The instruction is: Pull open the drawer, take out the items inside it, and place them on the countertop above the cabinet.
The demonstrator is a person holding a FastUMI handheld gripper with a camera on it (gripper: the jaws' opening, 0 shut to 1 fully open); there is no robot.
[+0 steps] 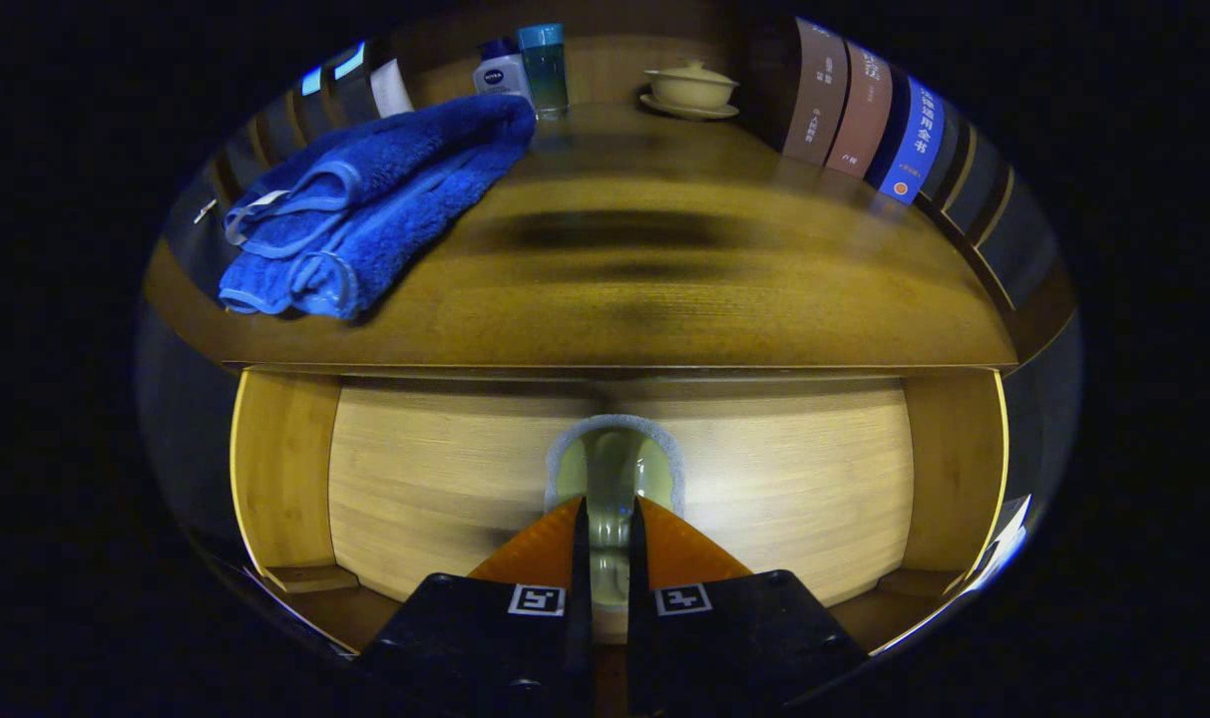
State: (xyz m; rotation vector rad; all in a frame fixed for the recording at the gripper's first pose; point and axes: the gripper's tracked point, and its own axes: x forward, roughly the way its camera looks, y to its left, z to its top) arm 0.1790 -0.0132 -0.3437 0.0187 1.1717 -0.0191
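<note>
Below the worktop's [664, 299] front edge, the hand-held gripper [609, 519] pinches a pale green item [612, 469]; thin grip, could slip.

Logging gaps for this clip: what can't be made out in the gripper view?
- Pale green object in the gripper: fingers cover its lower part; what it is stays unclear.
- Drawer floor near the fingers: hidden by the gripper body.
- Book spines: lettering too small.
- Countertop middle: motion blur.
- Things behind the blue towel: covered by it.
</note>
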